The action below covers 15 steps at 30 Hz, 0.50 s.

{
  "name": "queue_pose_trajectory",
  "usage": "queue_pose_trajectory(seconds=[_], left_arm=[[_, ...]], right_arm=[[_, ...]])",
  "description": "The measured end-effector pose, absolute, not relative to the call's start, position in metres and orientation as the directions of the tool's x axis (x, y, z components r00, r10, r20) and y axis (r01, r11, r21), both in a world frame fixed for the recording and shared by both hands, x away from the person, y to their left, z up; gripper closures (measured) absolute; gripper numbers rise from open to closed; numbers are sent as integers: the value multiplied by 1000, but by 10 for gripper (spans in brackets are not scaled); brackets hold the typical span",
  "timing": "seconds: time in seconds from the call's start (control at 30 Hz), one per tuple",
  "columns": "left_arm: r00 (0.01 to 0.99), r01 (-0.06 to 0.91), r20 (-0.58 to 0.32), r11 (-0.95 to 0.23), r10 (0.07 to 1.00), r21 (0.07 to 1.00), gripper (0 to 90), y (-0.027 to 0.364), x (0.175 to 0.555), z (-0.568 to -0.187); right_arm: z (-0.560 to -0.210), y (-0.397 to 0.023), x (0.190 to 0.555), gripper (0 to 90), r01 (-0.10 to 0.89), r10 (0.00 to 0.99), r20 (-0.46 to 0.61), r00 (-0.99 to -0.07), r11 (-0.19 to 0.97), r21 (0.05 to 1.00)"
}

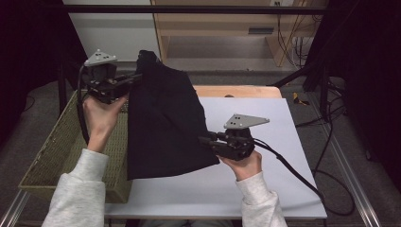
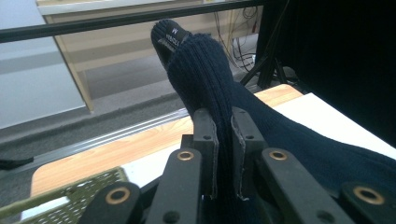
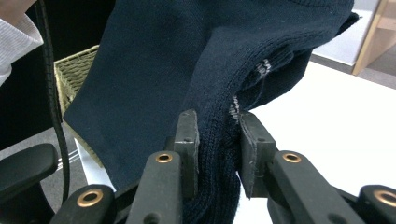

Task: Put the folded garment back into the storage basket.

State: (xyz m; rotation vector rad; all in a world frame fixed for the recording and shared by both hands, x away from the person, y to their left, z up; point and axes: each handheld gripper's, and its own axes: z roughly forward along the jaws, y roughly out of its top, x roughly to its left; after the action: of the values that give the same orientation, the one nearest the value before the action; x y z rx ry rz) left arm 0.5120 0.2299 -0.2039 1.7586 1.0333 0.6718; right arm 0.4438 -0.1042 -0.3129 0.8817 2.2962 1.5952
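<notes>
Pinching a navy knit garment (image 1: 163,118), both grippers; its neck label (image 2: 172,36) unreadable.

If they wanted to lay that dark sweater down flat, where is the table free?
Free: the white tabletop right of the navy sweater, out to its right edge, and the front strip near the sleeves. Crowded: the left side, where the woven basket sits under the left gripper.

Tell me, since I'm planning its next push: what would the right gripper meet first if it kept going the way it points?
Already the dark sweater clamped in the right gripper; it points toward the woven basket beyond. Depth is unclear, so that is a guess.
</notes>
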Motion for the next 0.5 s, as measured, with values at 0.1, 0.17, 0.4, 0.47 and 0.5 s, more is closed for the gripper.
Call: queue_pose_trajectory(seconds=[0.1,0.17,0.4,0.47,0.5], left_arm=[[480,349,-7,-183,877,919,828,240,510,-202],[473,349,-8,-179,881,920,828,246,508,-202],[452,349,-2,-175,892,921,828,265,503,-197],[448,352,-2,-175,894,920,828,270,502,-196],[445,353,0,-175,896,919,828,273,502,-196]], right_arm=[[-312,-95,445,727,347,569,162,-807,234,908],[-311,-88,446,726,342,563,158,-811,238,909],[-308,-69,447,727,331,540,156,-827,244,912],[-307,-64,448,726,327,534,153,-831,248,912],[-307,-61,449,727,327,532,154,-833,248,912]])
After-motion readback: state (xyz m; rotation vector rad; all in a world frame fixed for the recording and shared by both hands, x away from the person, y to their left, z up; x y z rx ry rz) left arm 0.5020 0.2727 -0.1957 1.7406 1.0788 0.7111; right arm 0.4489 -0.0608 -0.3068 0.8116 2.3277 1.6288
